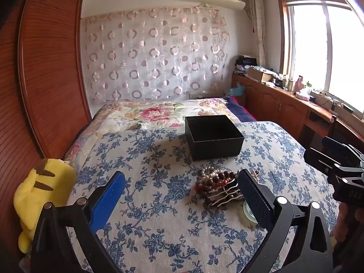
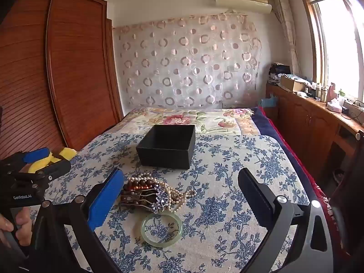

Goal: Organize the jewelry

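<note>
Right wrist — jewelry pile [image 2: 150, 195] between spread hand-held gripper [image 2: 182, 193] fingers

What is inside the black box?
The black box is open; only its dark inner walls show. Its floor is hidden by the near wall, so contents cannot be confirmed. The jewelry pile lies outside.

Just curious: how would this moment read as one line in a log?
left gripper: open, empty | right gripper: open, empty | jewelry: piled on cloth | bangle: beside pile | box: empty

Right gripper [image 2: 180, 195] agape above jewelry pile [image 2: 154, 195].
</note>
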A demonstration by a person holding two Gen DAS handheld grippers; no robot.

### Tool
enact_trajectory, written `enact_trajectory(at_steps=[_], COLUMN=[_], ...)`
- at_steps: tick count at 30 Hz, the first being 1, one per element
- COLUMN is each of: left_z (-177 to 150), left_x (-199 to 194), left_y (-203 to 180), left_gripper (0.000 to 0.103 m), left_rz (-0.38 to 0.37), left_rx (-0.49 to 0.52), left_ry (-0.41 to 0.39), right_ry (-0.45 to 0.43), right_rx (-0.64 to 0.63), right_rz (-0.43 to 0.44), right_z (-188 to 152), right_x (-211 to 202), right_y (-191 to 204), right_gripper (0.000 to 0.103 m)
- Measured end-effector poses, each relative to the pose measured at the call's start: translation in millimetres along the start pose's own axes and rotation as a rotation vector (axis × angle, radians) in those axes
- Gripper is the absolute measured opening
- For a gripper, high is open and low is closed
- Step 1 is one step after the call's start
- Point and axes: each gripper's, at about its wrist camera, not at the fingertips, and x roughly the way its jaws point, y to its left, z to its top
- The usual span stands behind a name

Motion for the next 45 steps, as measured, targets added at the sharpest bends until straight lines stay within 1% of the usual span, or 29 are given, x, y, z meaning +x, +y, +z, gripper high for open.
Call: enact_trajectory(at_steps=[8, 13, 16, 27, 37, 45], left_z=[1, 0, 5, 6, 16, 12], left_x=[0, 1, -6, -6, -22, -22], left_y=[4, 0, -5, -1, -5, -7], left_gripper=[0.096, 0.096, 0.096, 0.096, 0.096, 0.096], left_rz=[0.005, 0.007, 0.006, 0.005, 0.001, 0.000], left_rx=[-0.002, 0.003, 0.003, 0.005, 0.002, 0.001], left_ry=[-0.001, -0.003, -0.005, -0.011, -0.034, -0.040], right_ry=[0.002, 0.003, 0.001, 0.000, 0.001, 0.001], right_rx=[-0.006, -0.007, -0.008, -0.008, -0.009, -0.010], right_rz=[-0.003, -0.004, -0.004, -0.005, -0.005, -0.005], right_z=[0, 1, 2, 3, 2, 4], right_x=[0, 0, 0, 0, 1, 3], right_y=[1, 1, 1, 2, 2, 2], right_gripper=[0.101, 0.101, 0.101, 0.101, 0.101, 0.101])
